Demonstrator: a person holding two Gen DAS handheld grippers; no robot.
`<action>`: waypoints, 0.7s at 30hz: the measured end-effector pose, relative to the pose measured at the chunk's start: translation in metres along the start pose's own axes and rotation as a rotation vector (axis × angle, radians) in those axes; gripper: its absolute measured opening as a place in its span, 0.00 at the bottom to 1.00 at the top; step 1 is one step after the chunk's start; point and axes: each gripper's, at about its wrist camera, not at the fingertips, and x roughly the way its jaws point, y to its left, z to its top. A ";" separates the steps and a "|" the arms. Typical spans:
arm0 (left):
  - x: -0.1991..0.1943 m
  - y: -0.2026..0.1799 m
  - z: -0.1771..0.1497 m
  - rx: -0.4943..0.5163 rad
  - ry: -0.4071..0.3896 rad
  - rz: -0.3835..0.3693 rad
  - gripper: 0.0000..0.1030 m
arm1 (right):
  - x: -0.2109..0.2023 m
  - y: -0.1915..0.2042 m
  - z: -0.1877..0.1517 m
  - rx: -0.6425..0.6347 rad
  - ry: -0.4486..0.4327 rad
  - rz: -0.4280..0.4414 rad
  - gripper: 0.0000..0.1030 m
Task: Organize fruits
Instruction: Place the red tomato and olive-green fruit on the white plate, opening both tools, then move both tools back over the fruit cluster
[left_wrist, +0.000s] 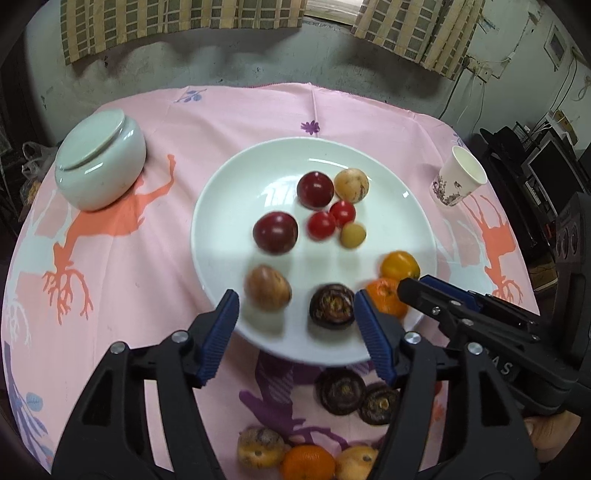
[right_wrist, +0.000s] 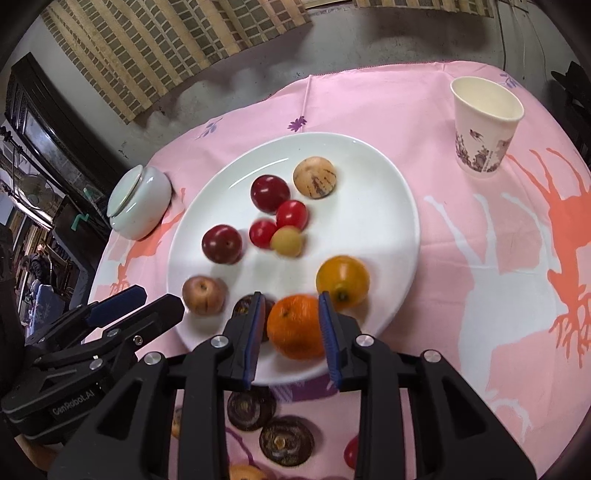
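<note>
Ten fruits on plate: listed below, all resting on a white plate (left_wrist: 388, 177) at the middle of the table.
Plums: two dark red, one (left_wrist: 315, 189) toward the far side, one (left_wrist: 275, 232) left of centre.
Tomatoes: two small red ones (left_wrist: 331, 218), touching, mid-plate.
Pale round fruit: small, yellowish (left_wrist: 353, 235), touching the tomatoes on the near side.
Speckled tan fruit: far side (left_wrist: 351, 185), just beside the far plum.
Brown fruit: near-left part of plate (left_wrist: 268, 287), blurred.
Dark ridged fruit: near edge of plate (left_wrist: 331, 305), just inside the right-hand finger of the left gripper.
Yellow fruit: near-right rim (right_wrist: 342, 281), stem end toward the camera.
Orange: near rim of plate (right_wrist: 294, 326), between the blue pads of the right gripper.
Left gripper: (left_wrist: 297, 325) jaws apart, nothing pinched; brown fruit and dark ridged fruit lie in the gap.
Right gripper: (right_wrist: 291, 325) clamped on the orange, both pads against its sides.
Loose fruit off plate: two dark ridged ones (left_wrist: 358, 397) on the cloth near the plate; three more at the near table edge (left_wrist: 306, 459), one orange, two yellowish.
Cloth: pink tablecloth (left_wrist: 166, 122) with orange deer print.
Bowl: pale green (left_wrist: 99, 162), upside down, far left.
Cup: paper, patterned (right_wrist: 484, 125), upright, far right.
</note>
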 end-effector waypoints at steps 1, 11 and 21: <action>-0.004 0.002 -0.004 -0.007 0.002 -0.006 0.65 | -0.004 -0.001 -0.004 0.001 0.003 0.002 0.30; -0.036 0.014 -0.067 -0.066 0.042 0.014 0.84 | -0.054 -0.030 -0.093 0.047 0.087 -0.035 0.31; -0.053 0.008 -0.149 -0.051 0.149 0.034 0.85 | -0.074 -0.035 -0.162 0.048 0.175 -0.055 0.32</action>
